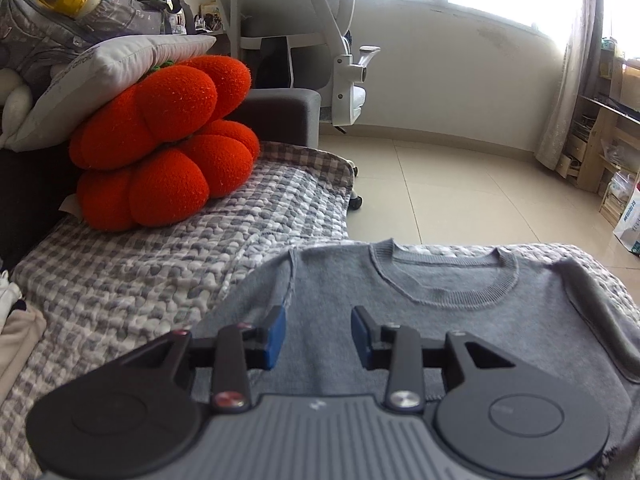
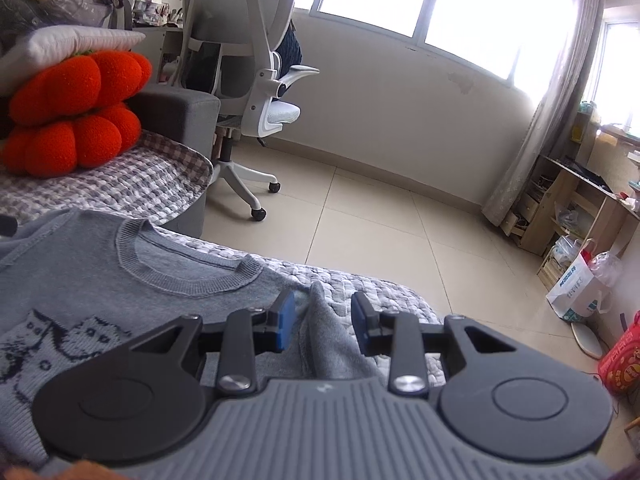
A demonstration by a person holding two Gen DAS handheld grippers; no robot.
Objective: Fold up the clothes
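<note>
A grey knit sweater (image 1: 460,320) lies flat on the checked quilt (image 1: 120,280), front up, with its round collar toward the far edge. My left gripper (image 1: 319,334) hovers open over the sweater's left chest, and nothing sits between its blue pads (image 1: 276,336). In the right wrist view the sweater (image 2: 80,264) shows a cat pattern on its chest. My right gripper (image 2: 324,326) stands open above the right shoulder. A raised fold of the sleeve (image 2: 332,344) lies below the gap, and the pads do not press on it.
Two stacked orange pumpkin cushions (image 1: 160,144) and a white pillow (image 1: 108,72) sit at the quilt's far left. Beyond the edge lie the tiled floor (image 2: 360,220) and a white office chair (image 2: 248,80). Wooden shelves (image 2: 568,208) and bags (image 2: 576,292) stand at the right.
</note>
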